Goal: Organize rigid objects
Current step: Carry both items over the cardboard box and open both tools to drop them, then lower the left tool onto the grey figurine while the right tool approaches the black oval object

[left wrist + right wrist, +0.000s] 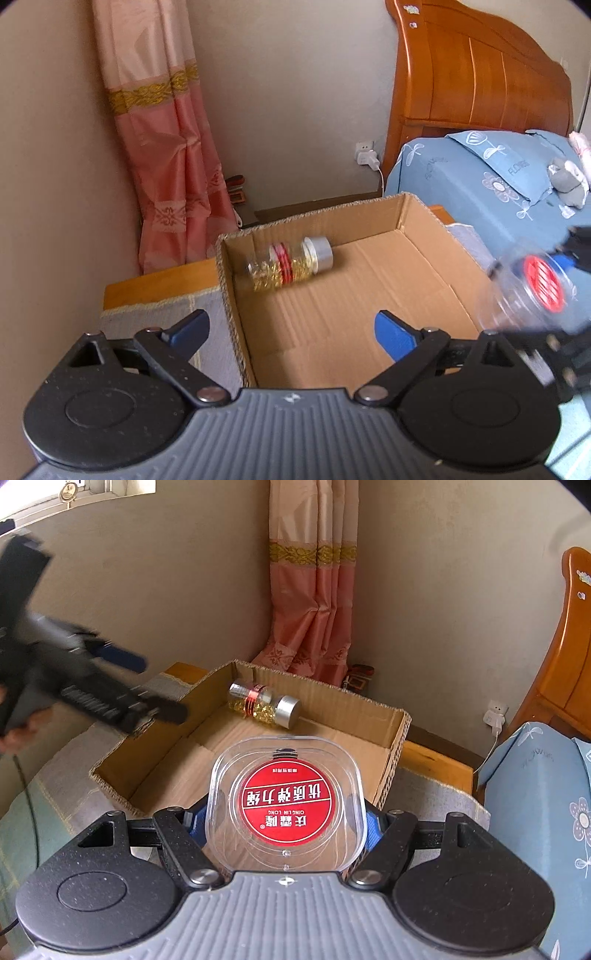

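Cardboard box (391, 734) sits open before me; my right gripper (286, 819) is clamped on a clear container (286, 805) above its near edge. My left gripper (291, 328) gapes empty. Capsule bottle (290, 264) lies near the box's far wall.

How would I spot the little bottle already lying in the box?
Find the open cardboard box beside the blue-covered bed. Near its far wall a small clear bottle lies on its side. It is the box's only content, filled with golden capsules, with a red band and a silver cap.
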